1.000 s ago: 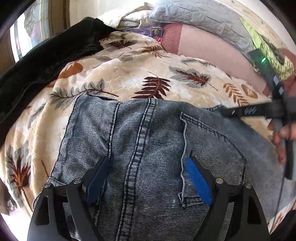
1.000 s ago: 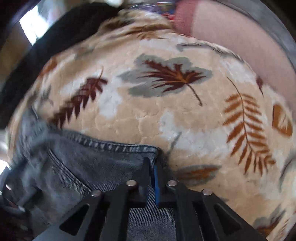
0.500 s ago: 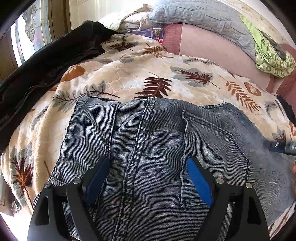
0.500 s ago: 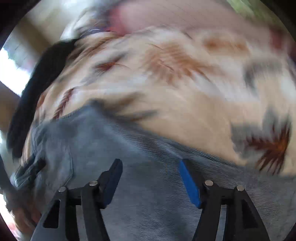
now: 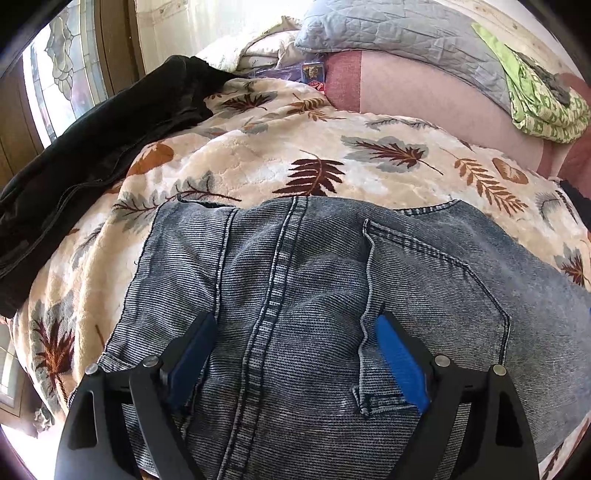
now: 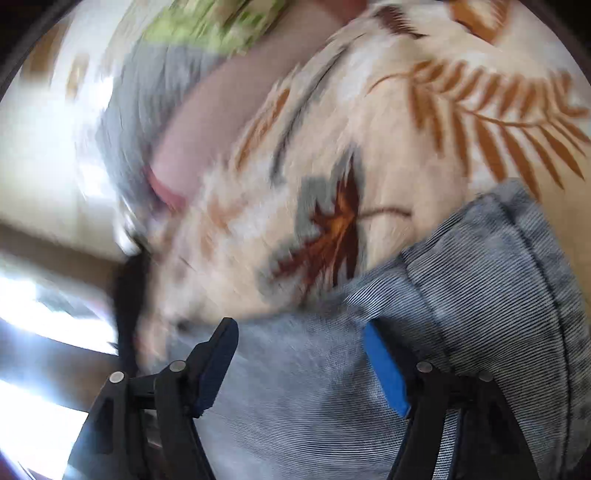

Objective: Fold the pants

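Blue-grey jeans (image 5: 332, 277) lie flat on a leaf-patterned blanket (image 5: 258, 158), back pocket up. My left gripper (image 5: 295, 319) hovers over the seat seam with its jaws wide apart and still opening slightly; the pads touch no cloth. In the blurred, tilted right wrist view, my right gripper (image 6: 299, 325) is over a lighter stretch of the jeans (image 6: 480, 295). Its jaws are opening, and denim lies below and between them without being pinched. A rounded folded edge of the denim bulges at the right. The blanket (image 6: 295, 184) fills the view beyond.
A black garment (image 5: 92, 147) lies along the blanket's left side by a window (image 5: 62, 85). At the back are a grey quilted pillow (image 5: 388, 33), a pink sheet (image 5: 424, 92) and a green patterned cloth (image 5: 543, 103).
My right gripper let go of the jeans' edge, opened wide, rolled and swept sideways over the denim; it and the hand left the left wrist view. The left gripper stayed put.
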Available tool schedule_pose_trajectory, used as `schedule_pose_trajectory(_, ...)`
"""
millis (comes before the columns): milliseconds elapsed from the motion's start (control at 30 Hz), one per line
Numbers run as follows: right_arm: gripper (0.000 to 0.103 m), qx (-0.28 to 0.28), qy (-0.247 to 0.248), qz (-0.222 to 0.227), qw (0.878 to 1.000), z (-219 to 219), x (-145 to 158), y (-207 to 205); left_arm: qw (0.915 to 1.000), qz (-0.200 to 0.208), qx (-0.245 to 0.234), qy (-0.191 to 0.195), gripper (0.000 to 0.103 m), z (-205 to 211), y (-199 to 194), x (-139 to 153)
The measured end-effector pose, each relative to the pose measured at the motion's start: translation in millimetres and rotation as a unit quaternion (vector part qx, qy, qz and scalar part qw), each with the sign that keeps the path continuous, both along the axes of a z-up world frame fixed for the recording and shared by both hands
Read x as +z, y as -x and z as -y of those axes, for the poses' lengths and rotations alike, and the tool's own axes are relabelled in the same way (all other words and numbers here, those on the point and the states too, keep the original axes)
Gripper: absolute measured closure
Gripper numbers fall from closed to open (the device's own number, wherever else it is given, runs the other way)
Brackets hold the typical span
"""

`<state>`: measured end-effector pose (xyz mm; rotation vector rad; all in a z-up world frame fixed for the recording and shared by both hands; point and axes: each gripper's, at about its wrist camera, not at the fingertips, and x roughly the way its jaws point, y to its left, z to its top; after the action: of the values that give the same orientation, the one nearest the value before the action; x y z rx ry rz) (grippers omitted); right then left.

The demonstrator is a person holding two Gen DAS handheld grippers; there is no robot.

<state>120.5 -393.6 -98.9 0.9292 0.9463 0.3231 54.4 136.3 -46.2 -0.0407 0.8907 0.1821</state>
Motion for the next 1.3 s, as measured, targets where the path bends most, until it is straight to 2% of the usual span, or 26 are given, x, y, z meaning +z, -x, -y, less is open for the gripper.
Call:
schedule_pose_trajectory(67, 0.028, 0.004, 0.024, 0.044, 0.999, -0.9, 23.4, 14.5, 1.0000, 0.003, 0.000, 0.002, 0.015, -0.1, 4.7, 6.1)
schedule_pose_trajectory(167, 0.026, 0.002, 0.021, 0.068, 0.997, 4.4, 27.0, 37.5, 0.9998, 0.016, -0.006, 0.009, 0.015, 9.7, 22.1, 24.3)
schedule_pose_trajectory(233, 0.023, -0.004, 0.043, 0.055, 0.998, 12.3, 9.2, 44.5, 0.9994, 0.019, -0.025, 0.017, 0.015, 23.2, 30.9, 31.1)
schedule_pose_trajectory(267, 0.023, -0.005, 0.048, 0.030, 0.998, 12.9, -3.1, 41.1, 0.9989, 0.018, -0.038, 0.019, 0.015, 32.4, 33.8, 33.0)
schedule_pose_trajectory(300, 0.026, -0.010, 0.030, 0.010, 0.999, 17.2, -14.1, 38.7, 0.9984, 0.014, -0.052, 0.020, 0.015, 43.3, 35.1, 32.5)
schedule_pose_trajectory(333, 0.026, -0.015, 0.022, 0.019, 0.999, 20.9, -6.7, 39.1, 0.9978, 0.005, -0.064, 0.018, 0.015, 53.4, 33.6, 28.5)
schedule_pose_trajectory(400, 0.025, -0.015, 0.013, 0.047, 0.999, 22.2, 1.0, 39.1, 0.9962, -0.035, -0.079, 0.004, 0.015, 70.2, 23.5, 8.7)
schedule_pose_trajectory(433, 0.025, -0.027, 0.012, 0.051, 0.998, 24.5, 3.0, 42.7, 0.9954, -0.059, -0.073, -0.019, 0.014, 76.4, 17.5, -3.5)
schedule_pose_trajectory(500, 0.025, -0.039, 0.004, 0.072, 0.997, 30.3, 7.9, 52.0, 0.9944, -0.048, -0.070, -0.064, 0.013, 88.4, 17.3, -3.8)
schedule_pose_trajectory(533, 0.025, -0.047, 0.002, 0.083, 0.995, 35.5, 11.8, 58.0, 0.9945, -0.046, -0.067, -0.067, 0.013, 92.8, 17.9, 1.4)
schedule_pose_trajectory(633, 0.025, -0.083, 0.008, 0.108, 0.991, 47.3, 25.9, 67.5, 0.9971, -0.016, -0.061, -0.042, 0.013, 105.0, 22.4, 25.9)
schedule_pose_trajectory(733, 0.025, -0.110, 0.010, 0.122, 0.986, 63.3, 32.1, 79.3, 0.9934, 0.006, -0.112, 0.021, 0.013, 131.3, 26.3, 44.5)
schedule_pose_trajectory(867, 0.025, -0.112, -0.008, 0.115, 0.987, 79.4, 31.5, 103.9, 0.9827, 0.037, -0.179, 0.030, 0.013, 191.8, 29.5, 54.9)
schedule_pose_trajectory(967, 0.025, -0.103, -0.026, 0.111, 0.988, 83.2, 30.5, 136.2, 0.9714, 0.022, -0.234, 0.037, 0.013, 237.1, 25.1, 40.6)
schedule_pose_trajectory(1033, 0.025, -0.100, -0.026, 0.092, 0.990, 81.4, 28.8, 157.6, 0.9683, -0.005, -0.248, 0.025, 0.013, 261.1, 20.2, 19.9)
schedule_pose_trajectory(1067, 0.024, -0.100, -0.034, 0.078, 0.991, 81.4, 25.1, 164.2, 0.9678, -0.030, -0.250, 0.009, 0.013, 269.8, 14.5, 6.0)
schedule_pose_trajectory(1100, 0.019, -0.097, -0.044, 0.062, 0.992, 80.5, 19.5, 165.9, 0.9661, -0.079, -0.245, -0.016, 0.013, 278.9, 6.0, -17.4)
schedule_pose_trajectory(1133, 0.017, -0.088, -0.053, 0.029, 0.994, 80.7, 10.0, 164.7, 0.9648, -0.105, -0.240, -0.024, 0.009, 281.4, 0.4, -34.1)
schedule_pose_trajectory(1167, 0.016, -0.082, -0.055, 0.004, 0.995, 81.6, 1.8, 162.3, 0.9684, -0.078, -0.236, -0.017, 0.007, 279.0, 1.7, -30.8)
schedule_pose_trajectory(1233, 0.016, -0.088, -0.079, -0.022, 0.993, 86.4, -11.4, 160.5, 0.9680, -0.093, -0.233, -0.009, 0.007, 276.9, -1.8, -23.4)
schedule_pose_trajectory(1300, 0.016, -0.102, -0.105, -0.025, 0.989, 90.8, -13.6, 164.1, 0.9700, -0.074, -0.232, 0.008, 0.007, 271.5, -1.7, -8.9)
